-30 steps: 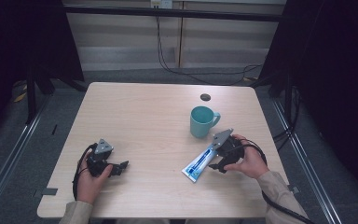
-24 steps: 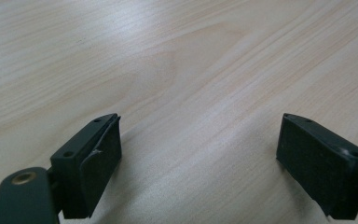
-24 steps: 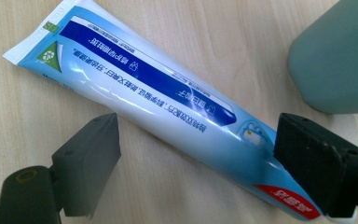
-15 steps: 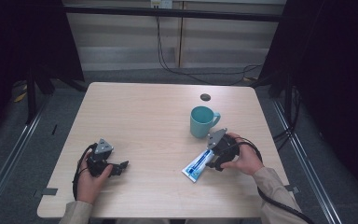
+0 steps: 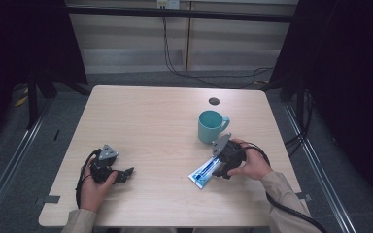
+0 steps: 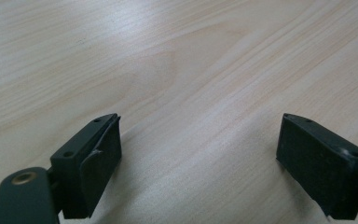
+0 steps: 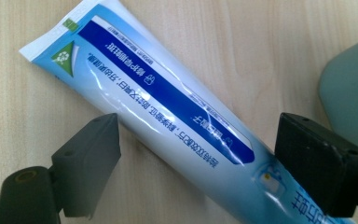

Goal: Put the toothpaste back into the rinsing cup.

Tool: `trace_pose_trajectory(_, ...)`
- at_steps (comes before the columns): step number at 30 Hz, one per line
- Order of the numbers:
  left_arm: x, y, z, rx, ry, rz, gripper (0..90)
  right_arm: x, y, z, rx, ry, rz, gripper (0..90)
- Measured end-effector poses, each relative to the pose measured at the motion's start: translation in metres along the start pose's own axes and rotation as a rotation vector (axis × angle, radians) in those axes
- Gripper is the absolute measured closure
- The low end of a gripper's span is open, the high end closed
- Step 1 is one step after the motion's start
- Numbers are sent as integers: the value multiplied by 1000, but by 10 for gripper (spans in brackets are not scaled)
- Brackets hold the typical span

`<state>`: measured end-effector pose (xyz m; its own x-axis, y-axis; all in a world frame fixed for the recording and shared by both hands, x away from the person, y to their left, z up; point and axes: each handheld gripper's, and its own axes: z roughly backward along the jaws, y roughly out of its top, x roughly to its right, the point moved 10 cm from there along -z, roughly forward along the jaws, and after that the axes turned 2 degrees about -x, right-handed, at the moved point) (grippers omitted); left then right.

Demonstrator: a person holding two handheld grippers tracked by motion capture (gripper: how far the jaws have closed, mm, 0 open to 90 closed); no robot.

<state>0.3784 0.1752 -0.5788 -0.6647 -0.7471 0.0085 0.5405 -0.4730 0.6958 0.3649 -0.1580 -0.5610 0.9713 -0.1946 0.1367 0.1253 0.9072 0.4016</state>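
A blue and white toothpaste tube (image 5: 205, 172) (image 7: 168, 121) lies flat on the wooden table (image 5: 155, 126), just in front of a teal mug (image 5: 211, 126). My right gripper (image 5: 218, 165) (image 7: 198, 154) is open and low over the tube's cap end, one jaw on each side of it, not pressing it. The mug's side (image 7: 352, 93) shows at the right edge of the right gripper view. My left gripper (image 5: 124, 174) (image 6: 200, 154) rests open on bare wood near the table's front left, nothing between its jaws.
A small dark round disc (image 5: 213, 101) lies near the table's back edge. Cables trail from both grippers. Dark frame posts stand beyond the table's left and right sides.
My right gripper has moved left and down onto the tube, so its jaws now straddle it. The left gripper has stayed still.
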Motion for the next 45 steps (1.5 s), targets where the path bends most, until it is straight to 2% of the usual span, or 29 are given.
trace_pose_trajectory(5, 0, 0, 0, 0, 0, 0, 136, -1, -1, -4, -34, 12, 19, 156)
trace_pose_trajectory(10, 0, 0, 0, 0, 0, 0, 137, -2, -4, -6, -73, 35, 23, 269)
trace_pose_trajectory(13, 0, 0, 0, -1, -1, 0, 137, -1, -4, -5, -74, 43, 8, 278)
trace_pose_trajectory(17, 0, 0, 0, 0, -1, 0, 137, -1, -4, -4, -92, 46, 25, 296)
trace_pose_trajectory(21, 0, 0, 0, 0, 0, 0, 136, -1, -3, -4, -108, 58, 23, 307)
trace_pose_trajectory(28, 0, 0, 0, -1, -1, 0, 136, -4, 6, -11, -153, 99, 75, 334)
trace_pose_trajectory(31, 0, 0, 0, 0, 0, 0, 137, -6, 7, -9, -180, 104, 104, 446)
trace_pose_trajectory(33, 0, 0, 0, -1, -1, 0, 137, -7, 7, -8, -189, 106, 115, 560)
trace_pose_trajectory(36, 0, 0, 0, -1, -1, 0, 137, -7, 8, -7, -193, 91, 99, 681)
trace_pose_trajectory(37, 0, 0, 0, 0, 0, 0, 137, -6, 8, -3, -180, 88, 61, 722)
trace_pose_trajectory(38, 0, 0, 0, -1, -1, 0, 137, -5, 8, -3, -173, 87, 59, 734)
trace_pose_trajectory(39, 0, 0, 0, 0, -1, 0, 137, -6, 8, -1, -173, 78, 33, 743)
trace_pose_trajectory(40, 0, 0, 0, -1, -2, -1, 137, -6, 8, -1, -167, 78, 36, 745)
trace_pose_trajectory(45, 0, 0, 0, -2, -3, 0, 137, -5, 10, 6, -60, 70, -58, 748)
